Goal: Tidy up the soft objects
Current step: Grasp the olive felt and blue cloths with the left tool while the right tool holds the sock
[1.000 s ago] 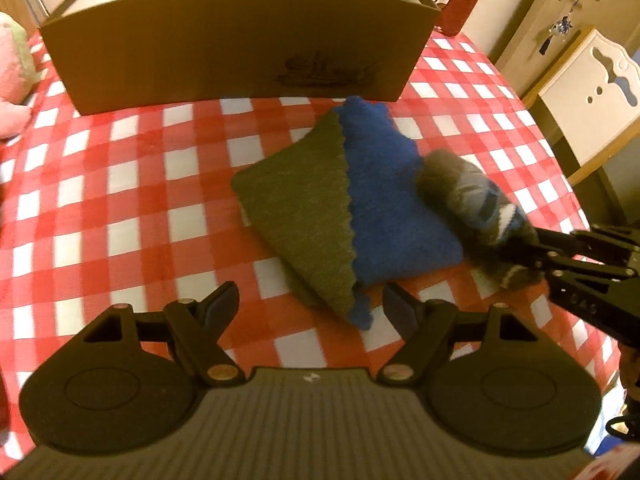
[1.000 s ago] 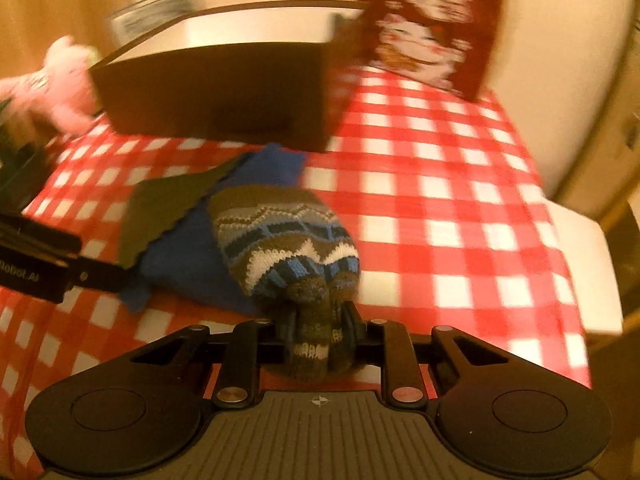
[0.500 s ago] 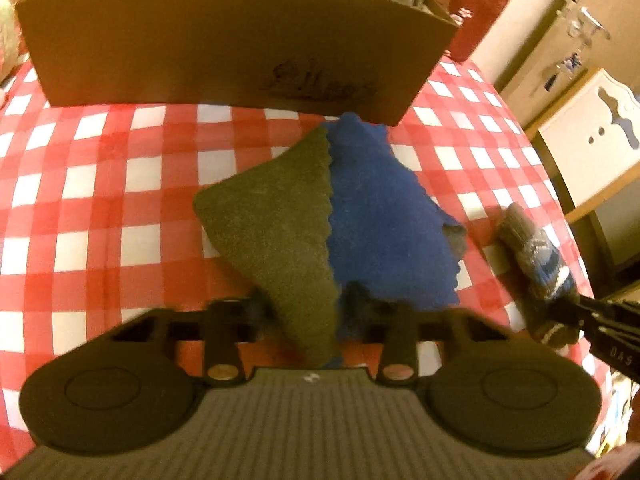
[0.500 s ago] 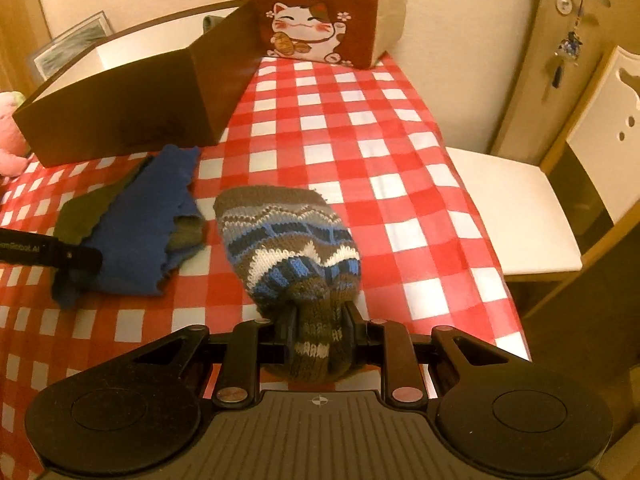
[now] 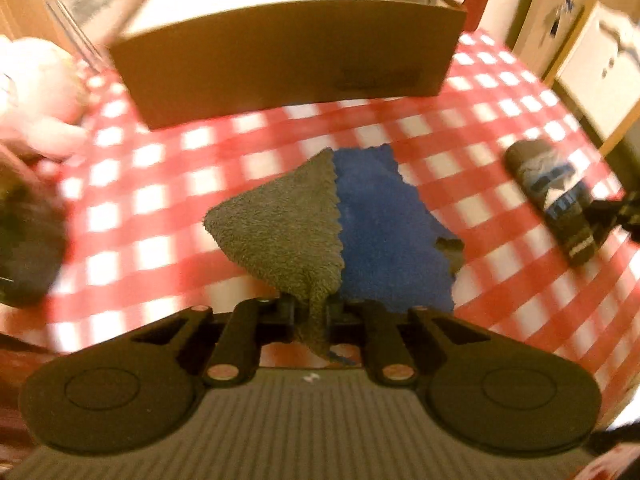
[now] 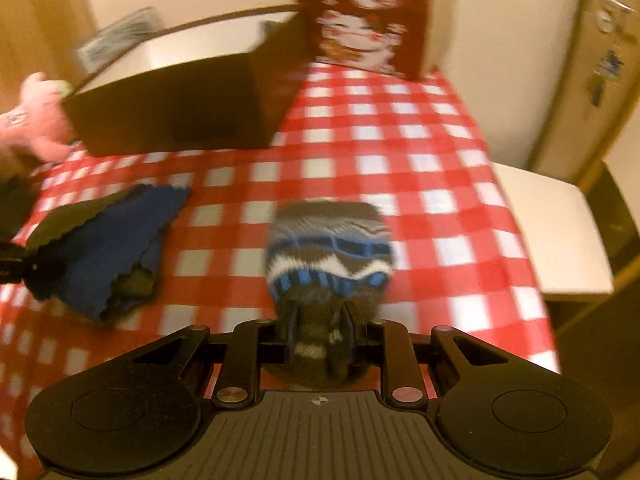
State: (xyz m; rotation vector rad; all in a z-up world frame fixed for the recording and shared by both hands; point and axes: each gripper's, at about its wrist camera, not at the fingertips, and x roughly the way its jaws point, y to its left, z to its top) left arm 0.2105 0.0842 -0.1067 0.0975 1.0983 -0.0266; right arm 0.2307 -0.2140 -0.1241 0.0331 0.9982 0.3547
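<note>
Left hand-held gripper [image 5: 311, 312] clamped on cloth [image 5: 288, 232]

Red checked tablecloth [image 6: 400, 152], lucky-cat bag [image 6: 360, 20], white chair [image 6: 552, 232]

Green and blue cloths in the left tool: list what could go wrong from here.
1. The left tool, whose jaws have just been closing, pinches only a corner of the green cloth; the blue cloth under it may slide off or trail when lifted.
2. Hanging cloth could snag the near wall of the cardboard box.
3. The right tool grips the striped knit hat only by its edge, so it might slip.
</note>
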